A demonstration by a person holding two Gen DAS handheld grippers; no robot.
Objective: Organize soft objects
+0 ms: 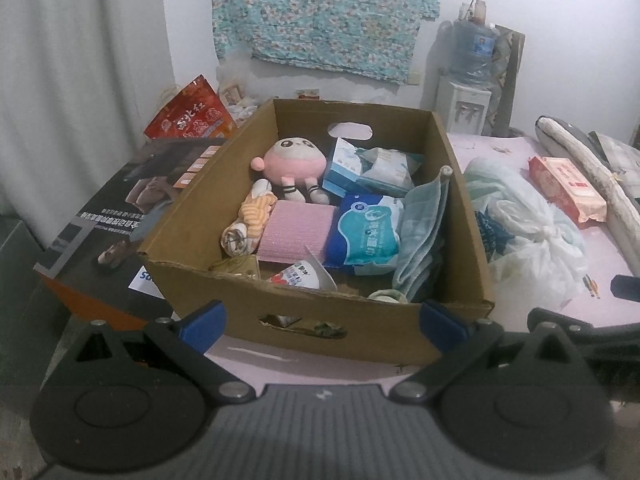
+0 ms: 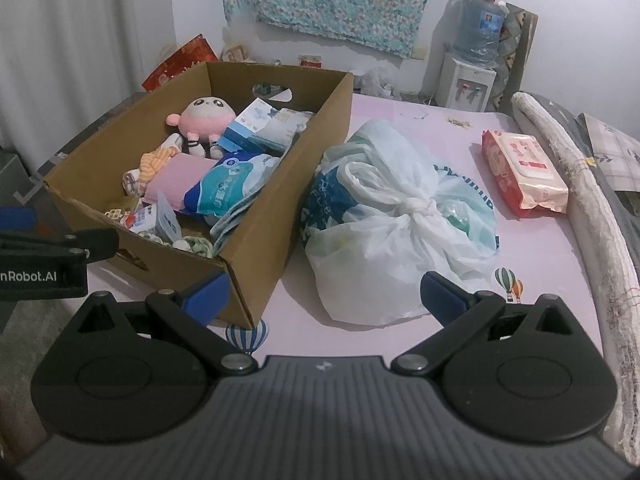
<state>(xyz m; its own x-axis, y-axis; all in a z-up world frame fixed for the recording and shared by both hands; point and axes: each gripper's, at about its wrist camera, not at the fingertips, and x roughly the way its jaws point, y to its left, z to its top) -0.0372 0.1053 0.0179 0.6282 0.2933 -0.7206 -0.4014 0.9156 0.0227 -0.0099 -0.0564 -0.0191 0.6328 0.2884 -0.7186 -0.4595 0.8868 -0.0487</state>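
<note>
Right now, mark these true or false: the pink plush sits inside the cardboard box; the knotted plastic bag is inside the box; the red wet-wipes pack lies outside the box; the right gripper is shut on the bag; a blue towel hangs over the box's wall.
1. The pink plush sits inside the cardboard box: true.
2. The knotted plastic bag is inside the box: false; it lies on the pink surface beside the box.
3. The red wet-wipes pack lies outside the box: true.
4. The right gripper is shut on the bag: false; it is open and holds nothing.
5. A blue towel hangs over the box's wall: true.
</note>
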